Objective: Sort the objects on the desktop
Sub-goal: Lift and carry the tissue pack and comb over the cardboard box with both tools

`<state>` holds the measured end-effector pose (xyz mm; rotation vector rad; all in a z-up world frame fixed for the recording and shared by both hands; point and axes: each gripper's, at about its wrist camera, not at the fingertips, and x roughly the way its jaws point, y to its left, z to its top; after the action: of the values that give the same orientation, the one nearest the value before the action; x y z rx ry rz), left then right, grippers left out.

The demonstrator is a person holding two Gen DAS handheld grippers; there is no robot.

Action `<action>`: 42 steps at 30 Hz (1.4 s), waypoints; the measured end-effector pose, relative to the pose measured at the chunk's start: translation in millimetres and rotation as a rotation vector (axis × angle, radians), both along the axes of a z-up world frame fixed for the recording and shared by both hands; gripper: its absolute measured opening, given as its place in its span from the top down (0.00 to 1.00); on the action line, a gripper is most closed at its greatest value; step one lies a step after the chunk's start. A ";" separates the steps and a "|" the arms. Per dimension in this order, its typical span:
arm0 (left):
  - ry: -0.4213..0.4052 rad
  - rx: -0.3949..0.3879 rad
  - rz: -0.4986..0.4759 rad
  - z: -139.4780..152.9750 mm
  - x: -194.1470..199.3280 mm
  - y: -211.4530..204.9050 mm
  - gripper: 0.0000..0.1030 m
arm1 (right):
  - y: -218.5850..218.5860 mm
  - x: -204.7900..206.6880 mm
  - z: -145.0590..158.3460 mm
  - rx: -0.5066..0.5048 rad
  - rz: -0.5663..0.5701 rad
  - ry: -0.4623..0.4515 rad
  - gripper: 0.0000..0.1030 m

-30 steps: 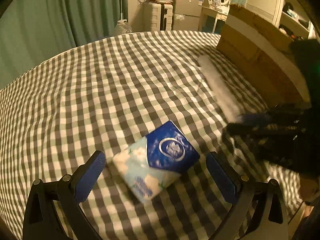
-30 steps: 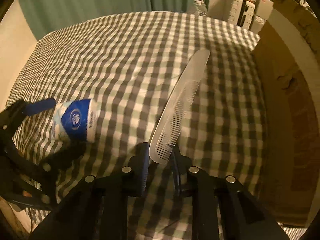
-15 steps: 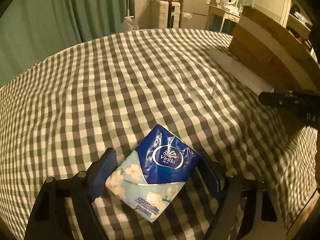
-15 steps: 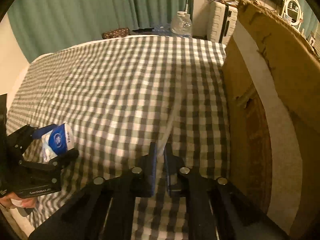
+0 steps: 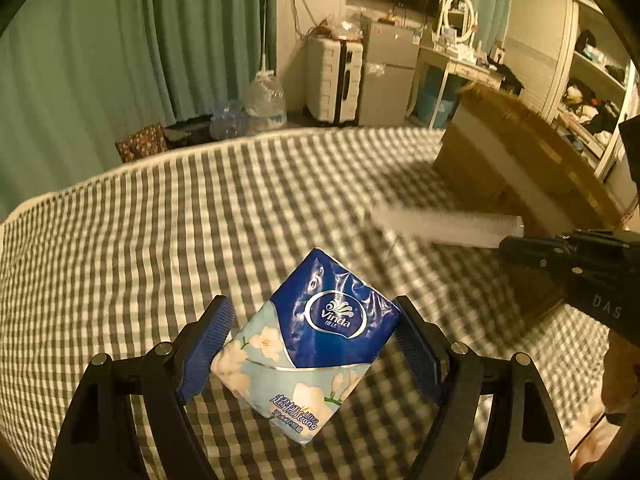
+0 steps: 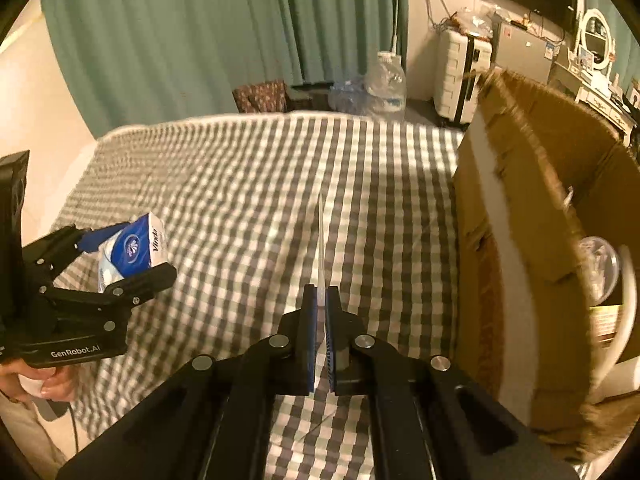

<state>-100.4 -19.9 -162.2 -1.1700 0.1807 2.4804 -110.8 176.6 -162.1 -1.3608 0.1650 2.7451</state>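
Between the left gripper's (image 5: 310,354) blue pads sits a pinched Vinda tissue pack (image 5: 310,344); the right gripper (image 6: 319,336) clamps a clear comb (image 6: 321,256) edge-on. Both hang above the checkered cloth (image 6: 240,200). Next likely calls for carrying them to the cardboard box (image 6: 540,220) beside the right gripper.

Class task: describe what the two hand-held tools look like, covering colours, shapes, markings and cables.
Both are black, angular linkage frames with silver rivets and two flat fingers faced with ribbed blue pads. The left tool has white "GenRobot.AI" lettering on its body and a dark cable hanging below the grip. The right tool carries white letters reading "DAS", partly cut off.
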 end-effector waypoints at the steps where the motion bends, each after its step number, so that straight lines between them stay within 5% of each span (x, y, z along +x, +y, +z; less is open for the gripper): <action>1: 0.011 -0.002 0.000 6.6 0.7 3.8 0.20 | 3.8 6.6 4.5 -0.004 0.001 0.009 0.96; 26: 0.157 0.066 -0.032 131.0 30.8 57.6 0.20 | 45.3 83.1 111.1 -0.049 -0.012 0.228 0.97; 42: 0.225 0.127 -0.075 183.4 42.4 123.3 0.20 | 90.4 126.8 176.6 0.026 -0.089 0.380 0.97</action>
<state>-58.0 103.5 21.2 -0.8174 0.1241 2.5120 16.0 267.1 14.5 -0.7908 0.2032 2.8856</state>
